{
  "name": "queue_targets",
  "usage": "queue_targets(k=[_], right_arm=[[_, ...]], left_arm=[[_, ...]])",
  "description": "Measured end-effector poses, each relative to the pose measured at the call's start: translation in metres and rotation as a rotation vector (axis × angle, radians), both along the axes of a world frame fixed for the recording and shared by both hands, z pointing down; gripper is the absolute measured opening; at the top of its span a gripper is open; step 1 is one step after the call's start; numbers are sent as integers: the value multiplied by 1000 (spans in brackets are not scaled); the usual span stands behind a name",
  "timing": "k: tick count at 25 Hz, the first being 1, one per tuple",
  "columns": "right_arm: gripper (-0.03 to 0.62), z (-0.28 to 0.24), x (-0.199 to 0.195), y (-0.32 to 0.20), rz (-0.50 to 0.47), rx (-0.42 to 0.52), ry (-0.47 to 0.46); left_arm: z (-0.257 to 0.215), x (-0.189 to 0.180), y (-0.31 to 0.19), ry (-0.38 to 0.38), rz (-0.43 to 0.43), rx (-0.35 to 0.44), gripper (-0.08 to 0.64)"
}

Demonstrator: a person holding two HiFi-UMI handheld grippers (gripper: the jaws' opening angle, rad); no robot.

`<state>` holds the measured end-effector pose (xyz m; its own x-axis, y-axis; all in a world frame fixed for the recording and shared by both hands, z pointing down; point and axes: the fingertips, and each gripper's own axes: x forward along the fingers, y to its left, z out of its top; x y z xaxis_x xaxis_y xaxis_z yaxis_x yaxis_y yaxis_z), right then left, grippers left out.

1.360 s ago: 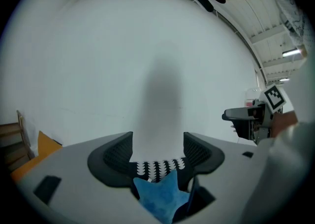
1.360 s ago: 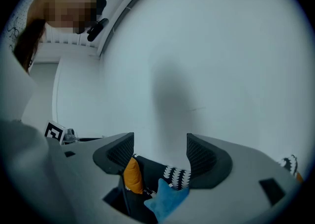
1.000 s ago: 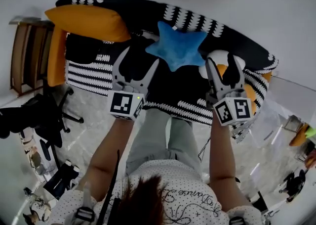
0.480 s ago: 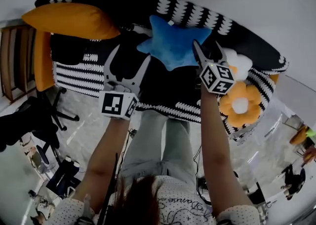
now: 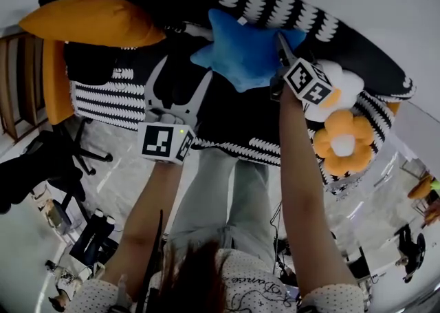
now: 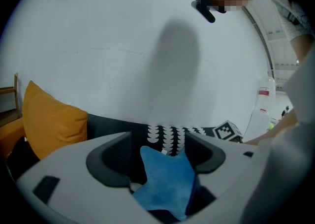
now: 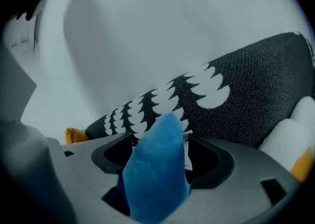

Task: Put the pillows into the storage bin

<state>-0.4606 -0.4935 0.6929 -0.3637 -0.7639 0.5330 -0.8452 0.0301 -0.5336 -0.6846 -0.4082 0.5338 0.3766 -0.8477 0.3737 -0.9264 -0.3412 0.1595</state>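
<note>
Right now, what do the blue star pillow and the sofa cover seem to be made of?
Blue star pillow: probably plush fabric over soft stuffing, judging by its matte, slightly fuzzy surface and puffy rounded arms.
Sofa cover: looks like a knitted or woven textile, black with a white scallop pattern; a fine grainy weave shows in the right gripper view.

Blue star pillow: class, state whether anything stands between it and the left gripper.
Nothing visible does. The left gripper, jaws apart, faces the blue star pillow directly, with only black sofa seat between them. The right gripper pinches one star arm at the far side.
</note>
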Motion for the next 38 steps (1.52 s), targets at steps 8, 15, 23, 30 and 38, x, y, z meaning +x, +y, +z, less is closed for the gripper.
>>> queue_targets(k=[8, 15, 23, 30, 38], right_arm=[[212, -1, -3, 0, 17, 2, -7], [166, -39, -6, 36, 38, 16, -4], [132, -124, -40, 71, -126, 139, 77], [127, -253, -23, 82, -101, 336, 208], [129, -388, 12, 108, 59, 513, 223]], left_arm=[[4, -12, 0, -1, -13, -7, 324], [-26, -15, 6, 7, -9, 9, 324], [-86, -13, 6, 13, 29, 78, 324], [-148, -21, 8, 17, 49, 152, 302], [-231, -4, 8, 92, 140, 262, 149]])
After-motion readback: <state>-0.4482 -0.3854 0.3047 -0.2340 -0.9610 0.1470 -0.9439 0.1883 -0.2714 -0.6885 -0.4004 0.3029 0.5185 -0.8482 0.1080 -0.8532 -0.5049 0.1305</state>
